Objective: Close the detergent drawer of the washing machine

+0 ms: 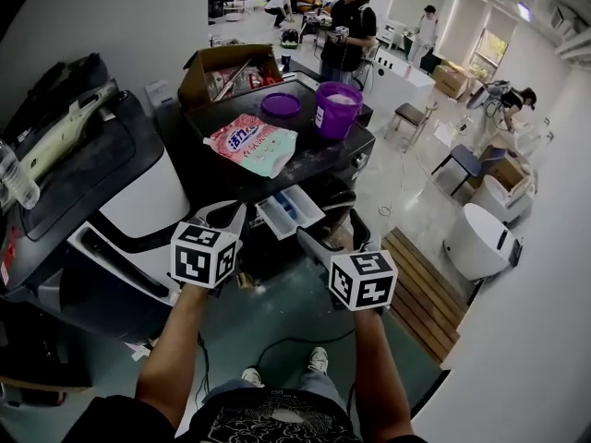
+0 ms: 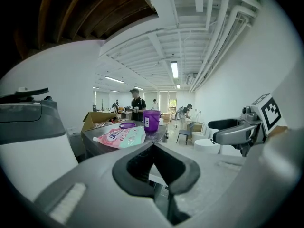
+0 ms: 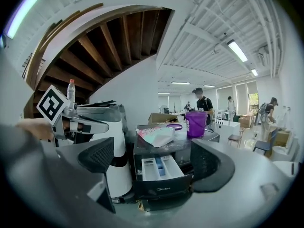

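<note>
The black washing machine (image 1: 325, 151) stands in front of me with its white detergent drawer (image 1: 289, 212) pulled out. In the right gripper view the drawer (image 3: 159, 167) shows its compartments, one holding a blue insert, above the dark front panel. My right gripper (image 1: 337, 233) is open, just short of the drawer's front, and its jaws (image 3: 153, 158) frame the drawer without touching it. My left gripper (image 1: 231, 218) hangs left of the drawer. Its jaws (image 2: 153, 148) are shut with nothing between them.
On the machine's top lie a pink detergent pouch (image 1: 251, 143), a purple lid (image 1: 281, 105) and a purple tub (image 1: 338, 109). A cardboard box (image 1: 226, 70) stands behind. A black-and-white appliance (image 1: 129, 210) crowds the left. A wooden pallet (image 1: 425, 284) lies at right. A person (image 1: 346, 26) stands beyond.
</note>
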The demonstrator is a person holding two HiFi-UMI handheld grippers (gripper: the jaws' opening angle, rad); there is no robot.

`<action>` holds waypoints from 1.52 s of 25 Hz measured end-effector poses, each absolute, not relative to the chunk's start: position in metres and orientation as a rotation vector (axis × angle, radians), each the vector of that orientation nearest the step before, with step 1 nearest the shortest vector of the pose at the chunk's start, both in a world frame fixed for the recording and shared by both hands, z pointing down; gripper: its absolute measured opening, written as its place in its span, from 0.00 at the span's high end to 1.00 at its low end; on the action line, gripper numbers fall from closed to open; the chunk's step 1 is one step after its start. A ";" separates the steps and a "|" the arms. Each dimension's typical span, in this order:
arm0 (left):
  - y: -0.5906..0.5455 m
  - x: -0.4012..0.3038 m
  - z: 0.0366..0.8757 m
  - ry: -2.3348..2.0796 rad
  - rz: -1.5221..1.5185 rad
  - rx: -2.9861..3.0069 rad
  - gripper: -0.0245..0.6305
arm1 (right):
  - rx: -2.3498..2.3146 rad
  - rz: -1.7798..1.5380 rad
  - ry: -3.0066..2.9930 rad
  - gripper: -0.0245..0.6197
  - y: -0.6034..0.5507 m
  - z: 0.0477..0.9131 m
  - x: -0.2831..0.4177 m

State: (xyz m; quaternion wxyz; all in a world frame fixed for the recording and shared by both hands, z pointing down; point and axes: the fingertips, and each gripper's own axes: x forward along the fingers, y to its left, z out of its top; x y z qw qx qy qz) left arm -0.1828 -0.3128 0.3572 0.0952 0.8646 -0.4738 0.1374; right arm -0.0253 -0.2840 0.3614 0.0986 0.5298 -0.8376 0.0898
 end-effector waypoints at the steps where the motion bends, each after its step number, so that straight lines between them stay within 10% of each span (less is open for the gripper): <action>1: -0.315 -0.180 0.357 -1.425 0.403 2.555 0.96 | 1.544 0.260 -2.492 0.18 -0.289 0.362 -0.023; 38: -0.315 -0.120 0.407 -1.833 0.597 2.195 0.96 | 1.142 0.925 -2.796 0.23 -0.357 0.515 0.023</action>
